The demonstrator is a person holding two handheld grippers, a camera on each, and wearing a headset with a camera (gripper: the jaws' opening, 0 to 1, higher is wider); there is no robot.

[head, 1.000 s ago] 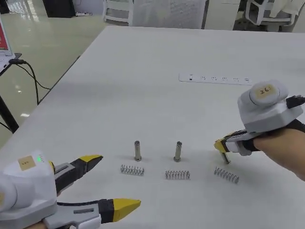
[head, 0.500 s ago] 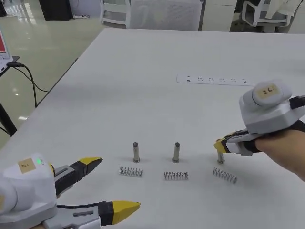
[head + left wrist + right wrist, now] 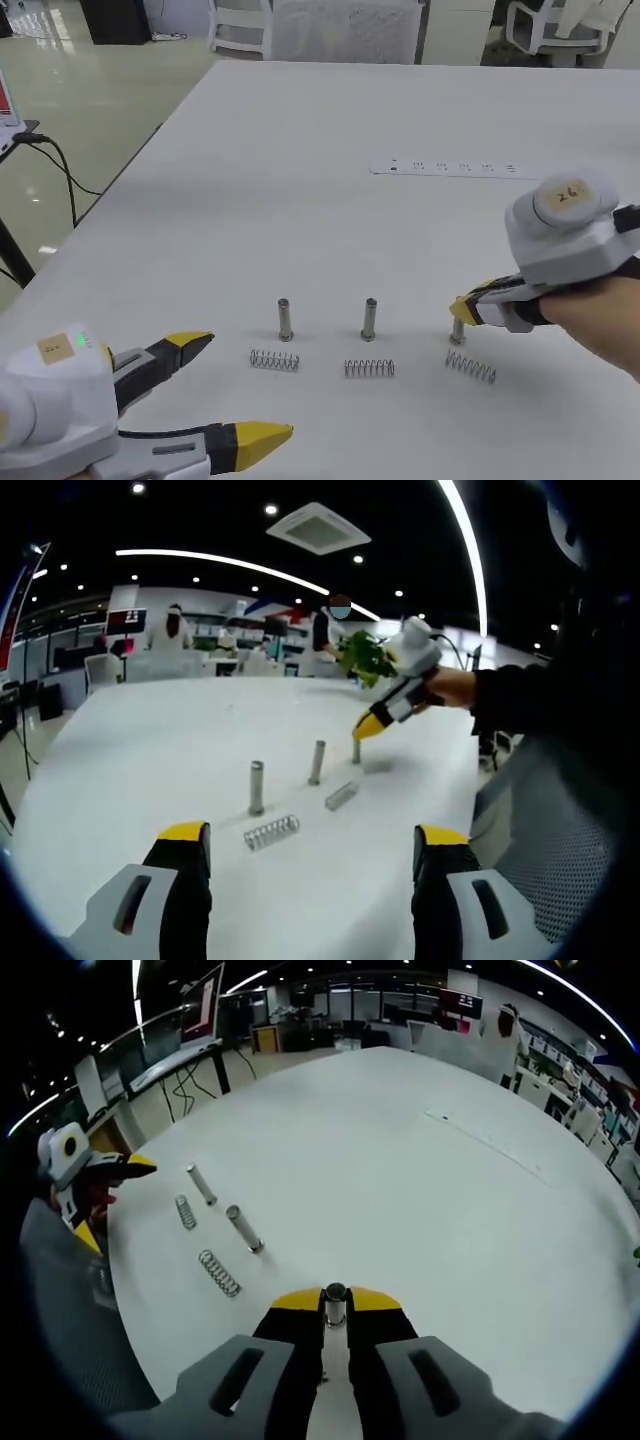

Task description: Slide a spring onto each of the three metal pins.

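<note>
R gripper pinching rightmost pin upright; L gripper spread wide.

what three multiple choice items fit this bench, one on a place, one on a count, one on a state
1. The springs lie: A flat on the table, just nearer the person than the pins; B threaded on the pins; C heaped in one pile.
2. Pins standing clear of any tongs: A one; B two; C three.
3. The right tongs are: A spread wide; B shut on the third pin; C lying on the table.
Answers: 1 A, the head view shows a spring before each pin. 2 B, the left and middle pins stand untouched. 3 B, its yellow tips close on that pin's head.
</note>
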